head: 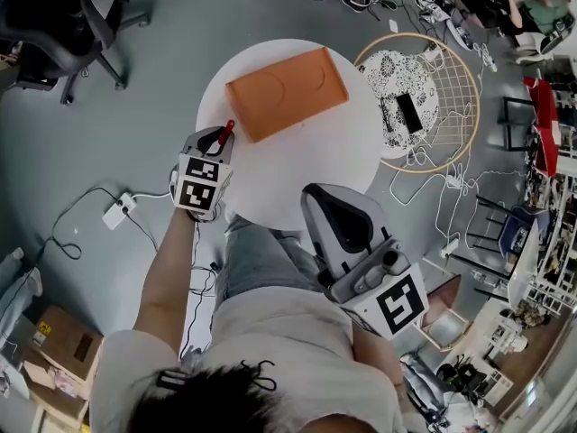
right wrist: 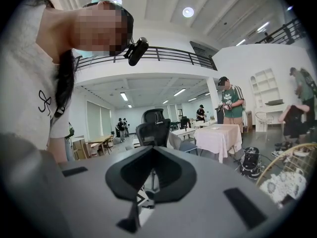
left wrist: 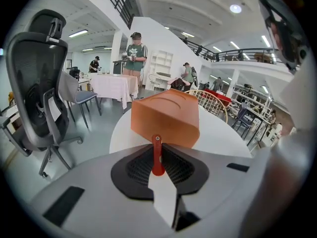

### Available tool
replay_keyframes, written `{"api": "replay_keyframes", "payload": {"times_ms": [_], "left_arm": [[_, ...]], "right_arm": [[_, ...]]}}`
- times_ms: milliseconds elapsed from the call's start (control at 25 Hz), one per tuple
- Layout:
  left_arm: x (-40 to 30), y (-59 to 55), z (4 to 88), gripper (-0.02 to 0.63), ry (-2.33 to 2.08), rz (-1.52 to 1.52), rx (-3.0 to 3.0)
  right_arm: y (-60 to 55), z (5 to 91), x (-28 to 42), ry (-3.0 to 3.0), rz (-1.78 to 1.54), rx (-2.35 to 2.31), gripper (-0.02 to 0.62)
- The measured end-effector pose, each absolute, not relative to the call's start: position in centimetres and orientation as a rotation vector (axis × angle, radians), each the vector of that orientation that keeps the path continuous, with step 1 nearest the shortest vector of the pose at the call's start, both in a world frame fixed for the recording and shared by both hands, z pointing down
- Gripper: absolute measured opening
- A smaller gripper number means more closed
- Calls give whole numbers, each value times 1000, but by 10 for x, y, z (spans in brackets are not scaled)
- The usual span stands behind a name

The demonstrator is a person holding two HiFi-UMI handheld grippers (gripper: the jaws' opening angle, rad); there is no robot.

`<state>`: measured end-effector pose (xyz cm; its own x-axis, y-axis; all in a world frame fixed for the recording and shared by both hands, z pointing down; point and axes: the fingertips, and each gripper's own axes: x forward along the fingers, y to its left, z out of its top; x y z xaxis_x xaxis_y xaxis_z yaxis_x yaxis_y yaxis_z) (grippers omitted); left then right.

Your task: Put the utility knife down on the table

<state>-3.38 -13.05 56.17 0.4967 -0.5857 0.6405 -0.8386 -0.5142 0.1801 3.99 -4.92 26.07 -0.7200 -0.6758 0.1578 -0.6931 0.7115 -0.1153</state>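
A red utility knife (head: 226,132) sticks out of my left gripper (head: 219,139), which is shut on it at the left edge of the round white table (head: 352,156). In the left gripper view the knife's red handle (left wrist: 157,143) stands upright between the closed pads of the left gripper (left wrist: 158,153), pointing toward an orange box (left wrist: 166,115). That box (head: 287,92) lies on the far half of the table. My right gripper (head: 317,197) hovers near the table's front edge by the person's body. Its jaws (right wrist: 153,152) are shut with nothing between them.
A round wire-frame stand (head: 424,97) with a patterned cloth and a dark phone sits right of the table. A black office chair (head: 63,25) is at the far left. A power strip (head: 117,210) with cables lies on the floor; cardboard boxes (head: 59,345) sit lower left.
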Motion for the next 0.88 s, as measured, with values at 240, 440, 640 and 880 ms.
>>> {"api": "replay_keyframes", "payload": {"times_ms": [240, 440, 640, 880], "left_arm": [[-33, -133, 575, 57, -1171, 789, 2233], [-29, -131, 586, 57, -1162, 844, 2201], [-28, -131, 594, 57, -1159, 896, 2171], [-28, -128, 599, 57, -1166, 928, 2149]], "right_arm": [[-47, 263, 43, -2795, 253, 1144, 8], [-45, 262, 48, -2785, 242, 1160, 8], [-43, 262, 53, -2773, 246, 1174, 9], [-38, 262, 54, -2766, 243, 1179, 9]]}}
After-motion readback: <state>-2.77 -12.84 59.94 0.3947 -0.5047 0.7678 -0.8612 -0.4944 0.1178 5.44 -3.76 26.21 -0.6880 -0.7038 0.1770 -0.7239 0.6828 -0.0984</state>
